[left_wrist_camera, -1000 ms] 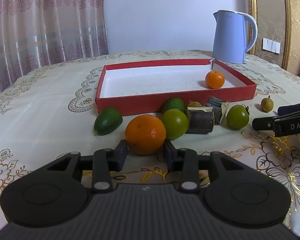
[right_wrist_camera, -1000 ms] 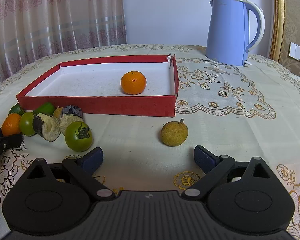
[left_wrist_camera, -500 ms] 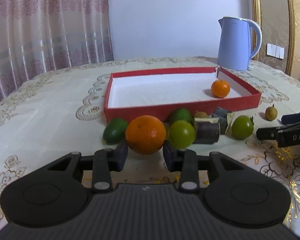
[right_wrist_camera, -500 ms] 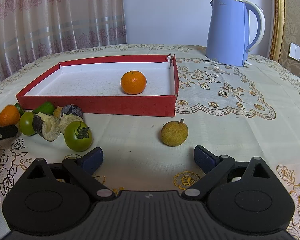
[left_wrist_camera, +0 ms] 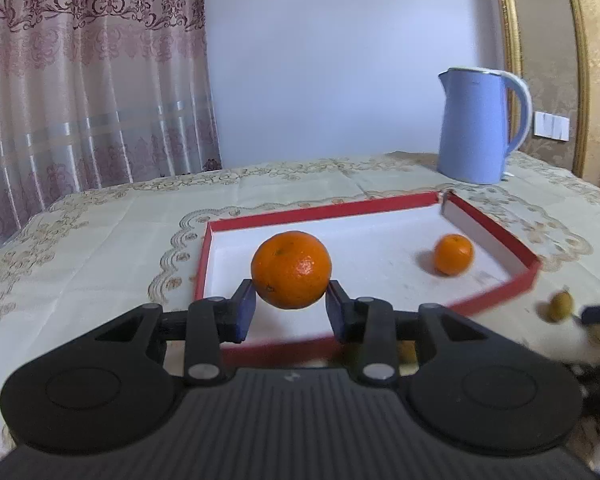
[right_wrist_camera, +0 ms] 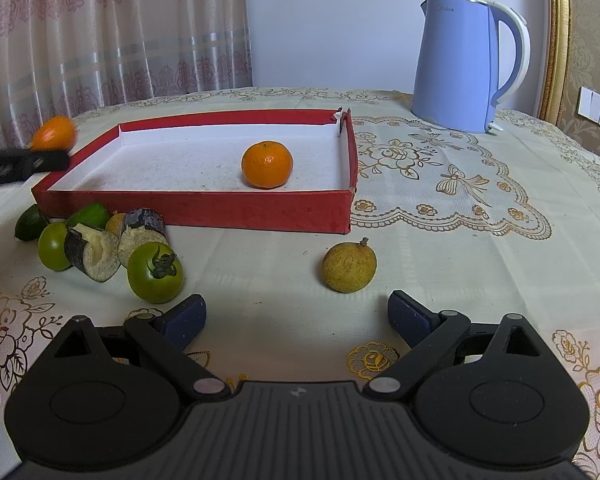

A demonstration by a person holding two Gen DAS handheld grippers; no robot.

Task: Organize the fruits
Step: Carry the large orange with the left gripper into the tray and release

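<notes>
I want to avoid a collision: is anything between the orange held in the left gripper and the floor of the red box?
Nothing visible does. The orange sits between the left gripper fingers, raised above the red box near wall. The only fruit inside, a smaller orange, lies far off to the right.

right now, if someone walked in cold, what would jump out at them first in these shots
The big orange pinched between the left gripper fingers, raised off the table in front of the red tray, grabs the eye first. Next comes the smaller orange sitting alone on the tray's white floor, with the tall blue kettle standing behind the tray's far right corner.
</notes>
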